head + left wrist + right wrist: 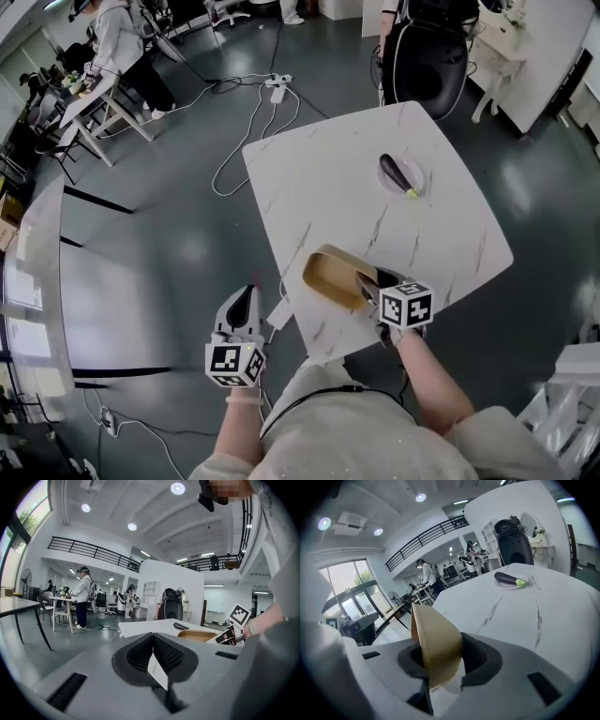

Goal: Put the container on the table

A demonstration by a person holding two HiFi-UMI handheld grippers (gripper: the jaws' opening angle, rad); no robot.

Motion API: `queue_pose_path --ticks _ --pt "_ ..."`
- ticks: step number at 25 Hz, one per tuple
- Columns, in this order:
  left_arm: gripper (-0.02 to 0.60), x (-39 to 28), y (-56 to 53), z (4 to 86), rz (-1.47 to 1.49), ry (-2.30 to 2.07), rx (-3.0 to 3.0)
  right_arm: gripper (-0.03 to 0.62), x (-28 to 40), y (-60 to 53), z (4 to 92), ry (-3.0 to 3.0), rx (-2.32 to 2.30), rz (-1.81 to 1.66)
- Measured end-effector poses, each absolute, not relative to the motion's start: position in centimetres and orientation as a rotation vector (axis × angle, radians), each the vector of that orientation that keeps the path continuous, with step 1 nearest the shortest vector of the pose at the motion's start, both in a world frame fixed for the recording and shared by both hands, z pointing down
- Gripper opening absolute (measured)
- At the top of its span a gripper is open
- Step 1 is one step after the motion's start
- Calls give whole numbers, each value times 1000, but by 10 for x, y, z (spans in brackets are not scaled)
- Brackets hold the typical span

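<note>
The tan container [336, 277] tilts on its side over the near edge of the white marble table [328, 187]. My right gripper [367, 286] is shut on its wall; in the right gripper view the container [436, 648] stands edge-on between the jaws of my right gripper [440, 663] above the table [525, 606]. My left gripper [243, 302] hangs over the floor left of the table, its jaws together and holding nothing. In the left gripper view, beyond my left gripper [152, 656], the container [199, 635] shows at the table's edge [150, 626].
A dark eggplant [397, 173] lies on a small white plate [417, 169] at the table's far right. A black chair [427, 56] stands behind the table. Cables [253, 112] trail on the floor, and a person [112, 47] works at tables far left.
</note>
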State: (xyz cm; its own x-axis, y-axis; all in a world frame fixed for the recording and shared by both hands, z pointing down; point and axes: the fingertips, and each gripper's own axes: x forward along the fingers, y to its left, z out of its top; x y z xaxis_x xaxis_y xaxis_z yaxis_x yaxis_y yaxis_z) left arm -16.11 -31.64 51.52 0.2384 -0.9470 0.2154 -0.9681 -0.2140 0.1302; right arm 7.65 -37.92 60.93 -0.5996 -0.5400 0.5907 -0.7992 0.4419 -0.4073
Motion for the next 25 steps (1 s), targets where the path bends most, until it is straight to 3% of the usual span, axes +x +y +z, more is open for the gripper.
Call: queue_pose_path --ticks 25 --pt "5 -177 -360 504 122 -1761 2308 183 82 -391 635 -2163 1090 959"
